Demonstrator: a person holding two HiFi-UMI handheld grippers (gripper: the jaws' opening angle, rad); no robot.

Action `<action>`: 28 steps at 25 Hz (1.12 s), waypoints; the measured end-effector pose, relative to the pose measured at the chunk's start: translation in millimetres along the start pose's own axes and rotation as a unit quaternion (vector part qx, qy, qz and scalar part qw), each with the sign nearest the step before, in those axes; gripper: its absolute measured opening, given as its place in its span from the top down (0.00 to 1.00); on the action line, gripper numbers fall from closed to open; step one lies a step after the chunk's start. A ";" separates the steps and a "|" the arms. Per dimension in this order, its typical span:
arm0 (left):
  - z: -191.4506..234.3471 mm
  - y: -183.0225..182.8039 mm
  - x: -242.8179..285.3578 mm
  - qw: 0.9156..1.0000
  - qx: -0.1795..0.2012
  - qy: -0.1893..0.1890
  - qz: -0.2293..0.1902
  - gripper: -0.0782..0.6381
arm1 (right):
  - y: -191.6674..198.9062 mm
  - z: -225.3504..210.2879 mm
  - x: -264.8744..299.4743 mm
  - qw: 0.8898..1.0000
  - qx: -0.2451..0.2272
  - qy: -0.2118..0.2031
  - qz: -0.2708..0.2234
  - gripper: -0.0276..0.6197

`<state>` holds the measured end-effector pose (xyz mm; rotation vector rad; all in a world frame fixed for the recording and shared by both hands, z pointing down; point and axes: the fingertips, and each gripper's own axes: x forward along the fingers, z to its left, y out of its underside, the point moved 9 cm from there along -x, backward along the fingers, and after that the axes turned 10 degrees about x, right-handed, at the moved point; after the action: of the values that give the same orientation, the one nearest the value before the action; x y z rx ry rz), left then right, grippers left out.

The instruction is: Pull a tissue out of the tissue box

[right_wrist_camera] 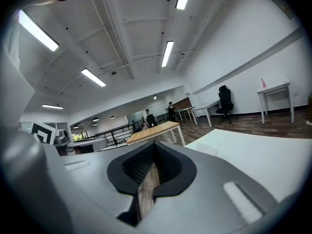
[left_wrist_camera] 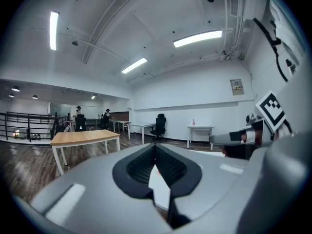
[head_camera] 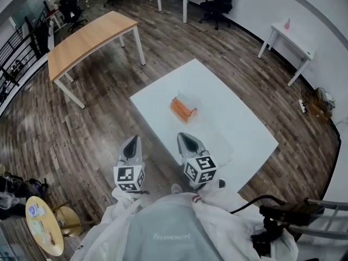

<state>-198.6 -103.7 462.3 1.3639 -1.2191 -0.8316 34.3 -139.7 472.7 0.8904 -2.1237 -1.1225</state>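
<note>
One orange tissue box sits mid-table on the white table, apart from two grippers, the left gripper and the right gripper (each with jaws pressed together, empty). One wooden table stands on the plank floor.

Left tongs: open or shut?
Shut. In the left gripper view, the left tongs meet at the tips, with nothing gripped between them.

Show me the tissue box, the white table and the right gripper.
tissue box [head_camera: 183,109], head view, its orange body.
white table [head_camera: 239,121], head view, bare top right of the box.
right gripper [head_camera: 184,138], head view, tip of its jaws.
</note>
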 end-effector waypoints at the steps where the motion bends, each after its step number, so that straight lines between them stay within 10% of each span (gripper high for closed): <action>1: 0.0 -0.4 2.1 1.000 0.001 0.000 0.001 0.89 | -0.9 -2.2 1.9 1.000 0.001 0.000 0.000 0.95; 14: -0.9 1.2 27.4 0.999 0.008 0.029 0.015 0.89 | -0.5 -24.6 11.9 0.999 0.029 0.025 -0.002 0.95; 28: 7.3 3.8 143.4 0.985 0.019 0.172 -0.006 0.89 | -21.2 -68.5 23.7 0.984 0.039 0.172 -0.037 0.96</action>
<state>-173.1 -243.0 486.1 1.4762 -0.9617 -0.5515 76.1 -199.6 491.8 1.1201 -1.8718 -0.8525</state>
